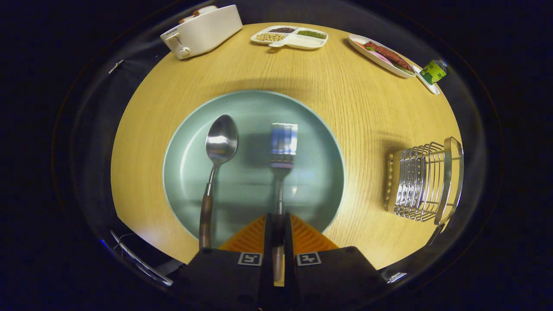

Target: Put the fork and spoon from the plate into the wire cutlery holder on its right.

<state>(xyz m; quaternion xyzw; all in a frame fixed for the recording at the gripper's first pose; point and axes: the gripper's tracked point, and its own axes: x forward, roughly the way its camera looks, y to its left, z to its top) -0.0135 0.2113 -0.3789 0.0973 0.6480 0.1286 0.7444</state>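
Note:
My gripper (pixel 277 229) is shut on the handle of a metal fork (pixel 283 147), which points straight ahead and hangs above the pale green plate (pixel 302 112), its tines blurred. A metal spoon (pixel 218 151) with a brown wooden handle lies on the plate to the left of the fork, bowl away from me and handle end reaching the plate's near rim. The wire cutlery holder (pixel 425 183) stands on the wooden table to the right of the plate.
Along the round wooden table's (pixel 367 108) far edge stand a white toaster (pixel 203 30), a white divided dish of beans (pixel 289 36), an oblong plate of food (pixel 382 56) and a small green packet (pixel 433 71).

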